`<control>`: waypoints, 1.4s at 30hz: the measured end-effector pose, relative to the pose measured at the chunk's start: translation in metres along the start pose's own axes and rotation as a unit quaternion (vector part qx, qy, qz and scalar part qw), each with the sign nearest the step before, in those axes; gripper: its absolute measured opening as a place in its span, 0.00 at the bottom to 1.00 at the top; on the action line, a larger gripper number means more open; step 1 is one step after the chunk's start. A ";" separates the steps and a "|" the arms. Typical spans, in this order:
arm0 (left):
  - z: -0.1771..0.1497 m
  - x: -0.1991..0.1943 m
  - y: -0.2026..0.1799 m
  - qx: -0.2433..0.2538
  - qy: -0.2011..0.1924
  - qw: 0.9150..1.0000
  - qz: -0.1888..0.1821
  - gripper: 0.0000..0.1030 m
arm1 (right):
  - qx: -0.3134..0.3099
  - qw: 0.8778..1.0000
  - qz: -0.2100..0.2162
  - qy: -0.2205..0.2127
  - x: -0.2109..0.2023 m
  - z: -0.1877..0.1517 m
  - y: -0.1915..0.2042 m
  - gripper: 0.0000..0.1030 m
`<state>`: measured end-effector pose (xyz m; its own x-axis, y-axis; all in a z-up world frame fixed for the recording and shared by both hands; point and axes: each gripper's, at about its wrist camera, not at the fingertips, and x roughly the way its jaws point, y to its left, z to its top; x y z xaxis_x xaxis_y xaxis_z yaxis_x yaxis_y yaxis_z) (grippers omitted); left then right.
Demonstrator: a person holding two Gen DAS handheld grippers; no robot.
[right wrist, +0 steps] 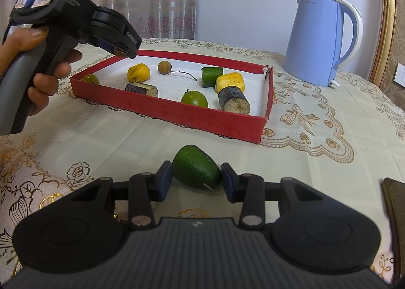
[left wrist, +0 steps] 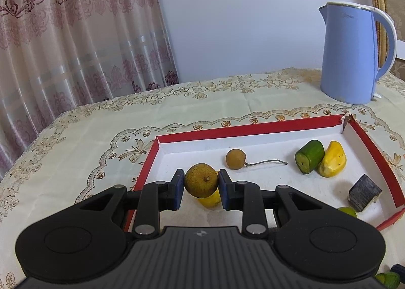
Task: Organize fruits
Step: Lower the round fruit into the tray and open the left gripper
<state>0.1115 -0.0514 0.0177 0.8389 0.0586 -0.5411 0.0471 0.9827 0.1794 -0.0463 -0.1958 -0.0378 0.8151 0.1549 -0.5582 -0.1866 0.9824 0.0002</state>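
The counter [right wrist: 152,137], under an embroidered cloth, carries a blue kettle [right wrist: 316,41] behind the red tray [right wrist: 177,114], which already holds yellow, green and dark pieces. The left tool [left wrist: 201,184] is clamped on a brown round fruit [left wrist: 201,180] above the tray's near-left corner — best lowered close to the white floor beside the yellow piece [left wrist: 210,200] before letting go, so it cannot roll. The right tool [right wrist: 196,175] grips a green avocado [right wrist: 196,167] in front of the tray, over the cloth. Both tools point downward at a moderate slant; a hand [right wrist: 38,74] holds the left handle.
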 end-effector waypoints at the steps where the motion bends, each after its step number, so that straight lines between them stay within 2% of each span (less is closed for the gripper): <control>1: 0.000 0.001 0.000 0.000 0.001 1.000 0.001 0.27 | 0.000 1.000 0.000 0.000 0.000 0.000 0.000 0.38; 16: 0.012 0.020 -0.005 -0.011 0.013 1.000 0.001 0.27 | 0.004 1.000 0.002 0.000 0.000 -0.001 0.002 0.38; 42: 0.012 0.030 -0.012 -0.001 0.016 1.000 0.008 0.27 | 0.004 1.000 0.003 0.000 -0.001 -0.002 0.001 0.38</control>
<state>0.1427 -0.0637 0.0087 0.8220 0.0796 -0.5639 0.0326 0.9820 0.1861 -0.0481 -0.1947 -0.0388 0.8142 0.1604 -0.5580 -0.1863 0.9824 0.0106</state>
